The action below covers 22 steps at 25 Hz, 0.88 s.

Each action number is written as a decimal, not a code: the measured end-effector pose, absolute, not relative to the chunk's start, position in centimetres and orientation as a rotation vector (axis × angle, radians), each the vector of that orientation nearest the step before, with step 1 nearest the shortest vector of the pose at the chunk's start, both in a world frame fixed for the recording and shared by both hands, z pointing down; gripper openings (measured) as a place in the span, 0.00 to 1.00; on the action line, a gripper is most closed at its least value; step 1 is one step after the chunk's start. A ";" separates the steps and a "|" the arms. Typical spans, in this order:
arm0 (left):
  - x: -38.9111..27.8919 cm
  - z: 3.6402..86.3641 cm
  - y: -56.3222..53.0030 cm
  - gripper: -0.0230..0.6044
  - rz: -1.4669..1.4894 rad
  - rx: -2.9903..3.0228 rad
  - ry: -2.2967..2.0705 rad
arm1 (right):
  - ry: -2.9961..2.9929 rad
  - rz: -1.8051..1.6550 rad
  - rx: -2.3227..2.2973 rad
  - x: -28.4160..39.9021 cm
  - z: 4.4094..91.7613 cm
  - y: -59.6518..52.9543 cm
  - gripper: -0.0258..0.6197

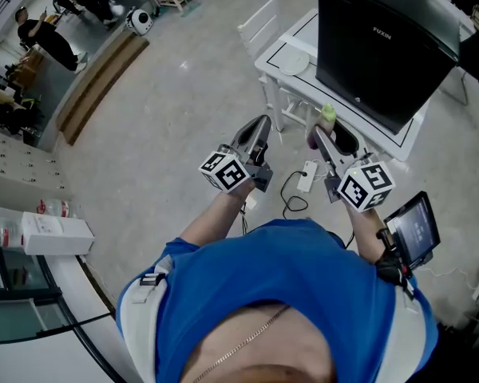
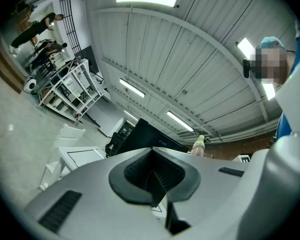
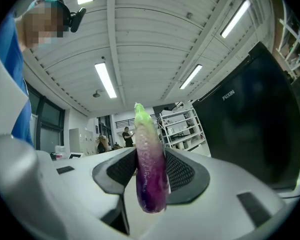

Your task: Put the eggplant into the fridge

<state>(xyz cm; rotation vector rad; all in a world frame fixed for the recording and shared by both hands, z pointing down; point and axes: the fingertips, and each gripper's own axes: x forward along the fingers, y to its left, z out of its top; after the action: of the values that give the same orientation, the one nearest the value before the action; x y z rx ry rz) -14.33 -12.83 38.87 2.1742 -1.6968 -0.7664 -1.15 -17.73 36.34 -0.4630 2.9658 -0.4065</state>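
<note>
My right gripper (image 3: 151,171) is shut on the eggplant (image 3: 151,164), a purple one with a pale green stem end that stands upright between the pads. In the head view the same eggplant (image 1: 326,122) pokes out of the right gripper (image 1: 323,138) just short of the white table (image 1: 407,142). On that table stands the black mini fridge (image 1: 383,46), door closed; it also fills the right side of the right gripper view as a black box (image 3: 250,124). My left gripper (image 1: 259,130) is shut and empty, held to the left of the right one. The fridge (image 2: 145,139) shows ahead in the left gripper view.
A white chair (image 1: 259,26) stands by the table's far left corner. A white power strip (image 1: 306,176) with a black cable lies on the floor below my grippers. A tablet (image 1: 415,230) is strapped by my right arm. People and shelving stand far off at the upper left.
</note>
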 end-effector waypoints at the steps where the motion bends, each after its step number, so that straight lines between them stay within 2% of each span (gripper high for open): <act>1: -14.2 38.9 -13.8 0.05 -0.761 2.181 -1.694 | 2.962 -0.404 -0.470 -0.9 36.3 -18.5 0.32; 11: -13.9 39.2 -22.4 0.05 -0.718 2.253 -1.631 | 2.941 -0.377 -0.568 0.3 36.6 -24.4 0.32; 22: -17.5 38.8 -33.0 0.05 -0.561 2.403 -1.506 | 2.870 -0.372 -0.816 -2.1 36.3 -29.5 0.32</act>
<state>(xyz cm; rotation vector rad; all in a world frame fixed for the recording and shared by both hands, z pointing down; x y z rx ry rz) -17.49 -32.98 38.83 2.4027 -1.5063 -0.5614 -2.11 -29.46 36.33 -0.8159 2.8703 -0.3719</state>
